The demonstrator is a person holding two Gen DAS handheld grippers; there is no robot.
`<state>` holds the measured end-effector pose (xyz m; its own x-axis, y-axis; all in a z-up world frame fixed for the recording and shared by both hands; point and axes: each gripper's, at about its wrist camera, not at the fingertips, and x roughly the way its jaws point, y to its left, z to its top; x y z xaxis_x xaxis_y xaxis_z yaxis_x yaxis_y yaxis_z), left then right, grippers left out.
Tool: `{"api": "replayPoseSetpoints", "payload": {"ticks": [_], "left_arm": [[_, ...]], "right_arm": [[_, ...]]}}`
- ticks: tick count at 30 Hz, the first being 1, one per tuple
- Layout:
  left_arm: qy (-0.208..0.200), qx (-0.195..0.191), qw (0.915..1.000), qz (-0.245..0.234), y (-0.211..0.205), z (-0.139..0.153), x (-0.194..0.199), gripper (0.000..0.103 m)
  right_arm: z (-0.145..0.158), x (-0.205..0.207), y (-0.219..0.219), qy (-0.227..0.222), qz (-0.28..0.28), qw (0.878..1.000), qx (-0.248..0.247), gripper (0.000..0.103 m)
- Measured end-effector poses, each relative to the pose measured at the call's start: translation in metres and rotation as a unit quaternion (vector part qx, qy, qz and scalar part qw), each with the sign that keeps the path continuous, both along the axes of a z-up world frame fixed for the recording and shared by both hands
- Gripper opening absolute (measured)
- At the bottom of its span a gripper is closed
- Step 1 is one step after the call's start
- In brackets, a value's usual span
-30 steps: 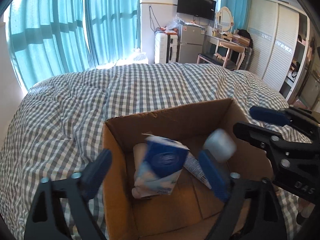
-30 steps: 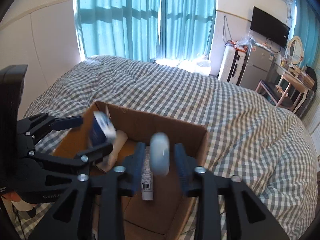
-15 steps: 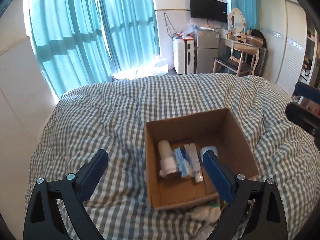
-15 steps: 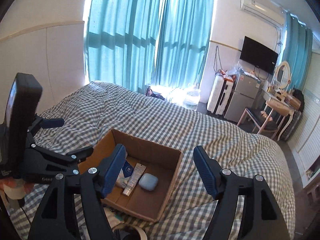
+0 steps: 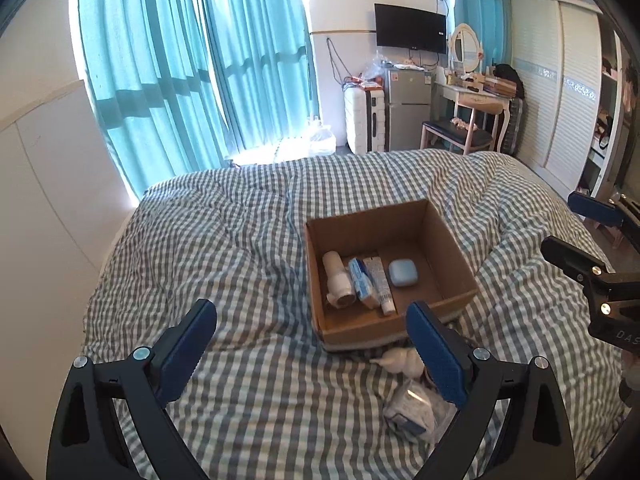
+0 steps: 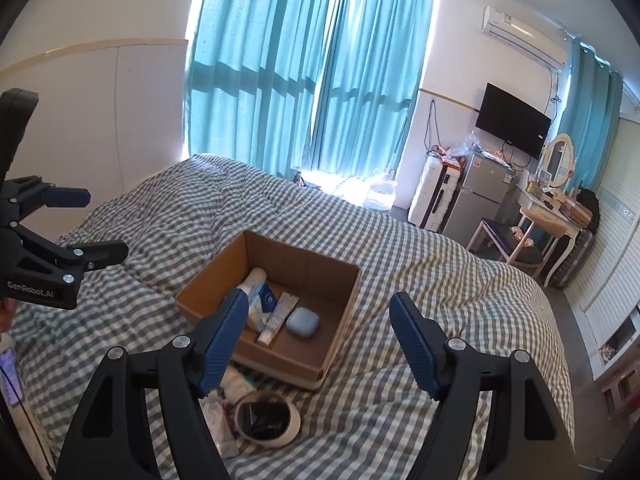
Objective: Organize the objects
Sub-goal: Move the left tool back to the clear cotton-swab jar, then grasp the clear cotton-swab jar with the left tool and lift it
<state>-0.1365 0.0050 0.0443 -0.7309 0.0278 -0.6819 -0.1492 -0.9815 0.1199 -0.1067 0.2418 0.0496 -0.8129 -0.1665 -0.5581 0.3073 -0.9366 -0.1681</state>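
Note:
An open cardboard box [image 5: 452, 240] [image 6: 340, 320] sits on the checked bed. Inside lie a white bottle [image 5: 336, 276], a blue-and-white packet [image 5: 360, 280], a white tube [image 5: 380, 280] [image 6: 278, 316] and a light blue case [image 5: 403, 273] [image 6: 302, 321]. My left gripper [image 5: 312, 354] is open and empty, held back above the bed in front of the box. My right gripper [image 6: 320, 344] is open and empty, above the box's near side. Each gripper shows at the edge of the other's view.
Loose items lie on the bed by the box's near edge: a small white bottle [image 5: 400, 360], a wrapped packet [image 5: 408, 408], and a round white container with dark contents [image 6: 266, 420]. Curtains, a fridge, a suitcase and a dressing table stand beyond the bed.
Both grippers have let go of their items, which dropped into the box, opened wide and pulled up and back from it. The packet and blue case now lie inside.

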Motion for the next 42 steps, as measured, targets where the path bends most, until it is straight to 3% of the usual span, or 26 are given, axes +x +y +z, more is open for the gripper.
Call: {"api": "replayPoseSetpoints", "payload": {"ticks": [8, 14, 17, 25, 33, 37, 42], "left_arm": [[-0.021, 0.005, 0.9994, 0.027, 0.011, -0.073, 0.024, 0.098], [-0.036, 0.002, 0.9993, 0.013, 0.027, -0.138, 0.028, 0.098], [-0.059, 0.01, 0.9982, -0.003, 0.032, -0.162, 0.028, 0.098], [-0.108, 0.046, 0.9911, -0.062, 0.042, -0.185, 0.035, 0.098], [-0.129, 0.002, 0.979, -0.158, 0.078, -0.203, 0.049, 0.098], [-0.147, -0.035, 0.9757, -0.158, 0.091, -0.218, 0.038, 0.098], [-0.168, 0.031, 0.9734, -0.152, 0.088, -0.222, 0.014, 0.096]], "right_arm": [[-0.069, 0.012, 0.005, -0.066, 0.006, 0.998, 0.018, 0.076], [-0.134, 0.011, 0.009, -0.117, 0.01, 0.991, 0.059, 0.076], [-0.152, 0.006, 0.012, -0.141, 0.013, 0.988, 0.06, 0.076], [-0.175, -0.012, 0.019, -0.199, 0.018, 0.979, 0.041, 0.076], [-0.176, -0.017, 0.021, -0.208, 0.012, 0.978, 0.027, 0.076], [-0.177, -0.018, 0.02, -0.211, 0.011, 0.977, 0.028, 0.076], [-0.178, -0.018, 0.02, -0.212, 0.008, 0.977, 0.031, 0.076]]}}
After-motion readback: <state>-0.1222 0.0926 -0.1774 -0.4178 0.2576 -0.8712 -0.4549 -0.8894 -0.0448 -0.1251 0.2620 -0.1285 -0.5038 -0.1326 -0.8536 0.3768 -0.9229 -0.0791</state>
